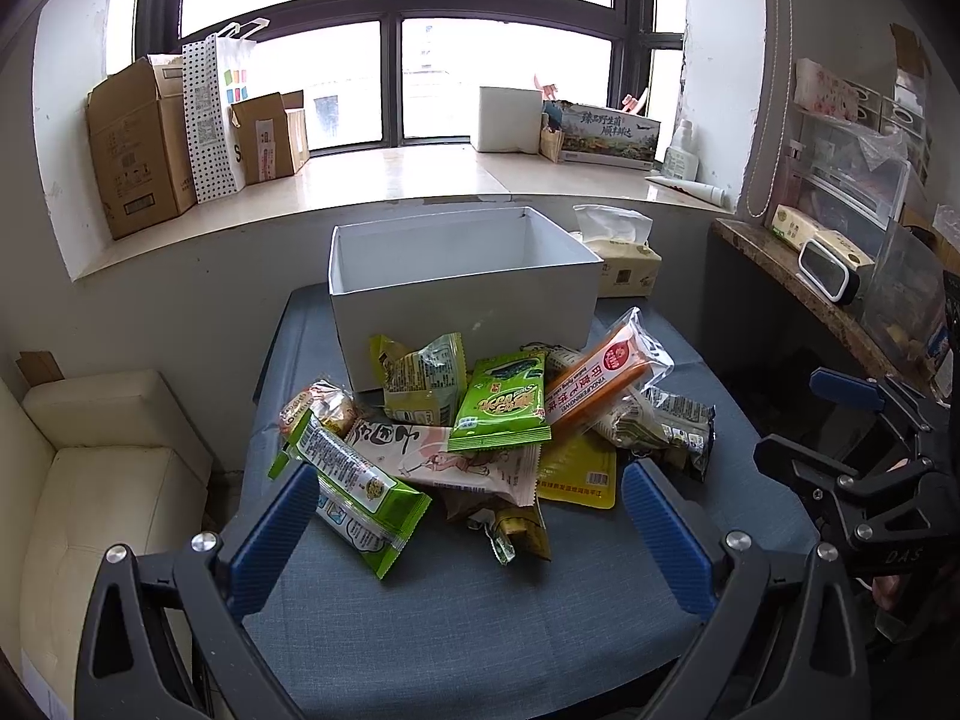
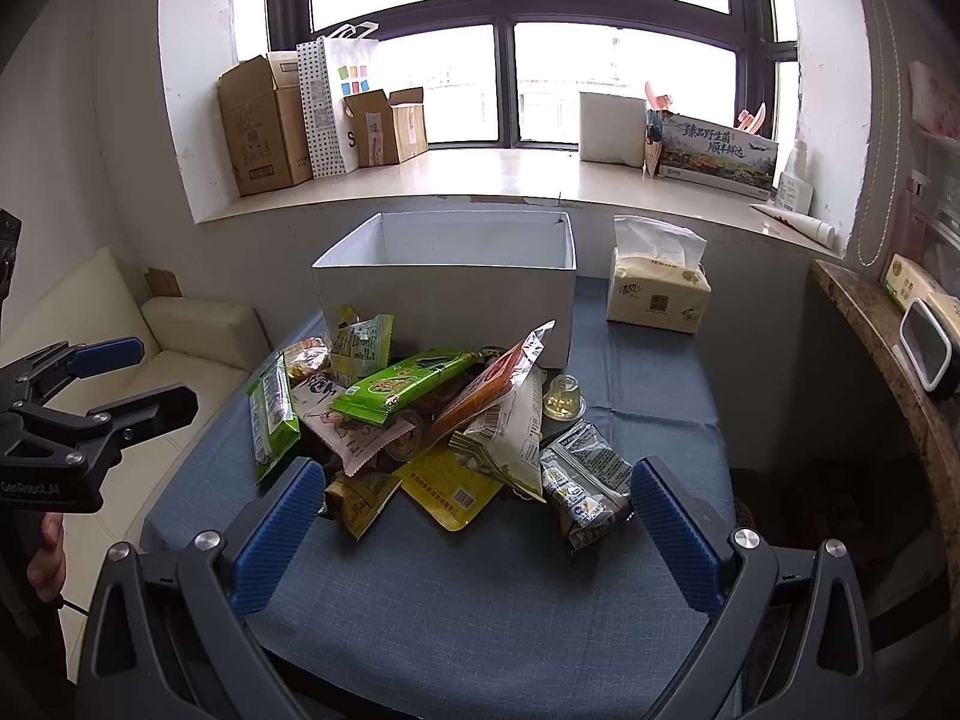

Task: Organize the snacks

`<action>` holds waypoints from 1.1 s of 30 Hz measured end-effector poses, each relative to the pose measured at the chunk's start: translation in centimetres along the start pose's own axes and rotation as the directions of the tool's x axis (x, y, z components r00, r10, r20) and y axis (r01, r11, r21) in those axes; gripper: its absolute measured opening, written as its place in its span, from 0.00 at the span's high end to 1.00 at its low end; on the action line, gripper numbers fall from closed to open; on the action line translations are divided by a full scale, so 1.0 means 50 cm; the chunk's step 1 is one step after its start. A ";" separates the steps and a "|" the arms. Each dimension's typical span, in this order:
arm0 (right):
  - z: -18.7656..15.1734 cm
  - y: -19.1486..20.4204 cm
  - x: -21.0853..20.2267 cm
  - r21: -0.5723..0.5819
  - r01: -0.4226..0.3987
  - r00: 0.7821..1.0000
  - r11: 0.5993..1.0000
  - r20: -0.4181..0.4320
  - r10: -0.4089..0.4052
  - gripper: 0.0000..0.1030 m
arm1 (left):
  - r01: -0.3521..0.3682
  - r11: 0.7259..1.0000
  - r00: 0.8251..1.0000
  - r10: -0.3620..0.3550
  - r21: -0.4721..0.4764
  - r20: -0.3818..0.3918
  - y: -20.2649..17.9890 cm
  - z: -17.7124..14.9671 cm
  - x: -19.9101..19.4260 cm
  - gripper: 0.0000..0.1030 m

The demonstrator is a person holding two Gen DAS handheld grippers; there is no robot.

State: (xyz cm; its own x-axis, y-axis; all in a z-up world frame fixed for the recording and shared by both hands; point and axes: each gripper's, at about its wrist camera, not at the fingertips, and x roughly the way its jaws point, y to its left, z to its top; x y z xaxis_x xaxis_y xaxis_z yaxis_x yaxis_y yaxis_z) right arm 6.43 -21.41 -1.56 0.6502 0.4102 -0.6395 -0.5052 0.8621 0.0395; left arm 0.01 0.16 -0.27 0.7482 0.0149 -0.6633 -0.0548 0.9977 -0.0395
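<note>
A lived-in room at home, doubling as storage

A cream sofa [image 2: 198, 330] is sitting beside a small table [image 2: 480, 570] under a wide window [image 2: 504, 42]; cardboard boxes [image 2: 258, 126], a paper bag [image 2: 336, 102] and a bottle [image 2: 793, 183] are crowding the sill [image 2: 480, 180], tissues [image 2: 657, 282] are standing on the table, and a cluttered side counter [image 1: 780, 264] is holding plastic drawers [image 1: 852, 180].
</note>
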 end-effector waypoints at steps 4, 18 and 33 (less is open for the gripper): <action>-0.001 0.000 0.001 0.001 -0.001 1.000 1.000 0.000 0.001 0.00 | 0.000 1.000 1.000 0.000 0.000 0.000 -0.001 0.000 0.000 0.00; -0.007 0.000 0.004 -0.002 -0.002 1.000 1.000 -0.007 0.002 0.00 | 0.003 1.000 1.000 -0.003 0.001 0.009 -0.001 0.000 -0.004 0.00; -0.008 0.001 0.009 0.003 -0.010 1.000 1.000 -0.015 0.010 0.00 | -0.006 1.000 1.000 0.006 0.000 0.001 0.001 -0.001 0.001 0.00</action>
State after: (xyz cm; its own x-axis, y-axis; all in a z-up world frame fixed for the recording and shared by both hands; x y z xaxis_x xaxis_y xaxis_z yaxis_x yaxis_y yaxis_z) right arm 6.47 -21.31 -2.14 0.6364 0.4147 -0.6504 -0.5104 0.8586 0.0480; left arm 0.01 0.23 -0.32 0.7487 0.0211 -0.6625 -0.0591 0.9976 -0.0351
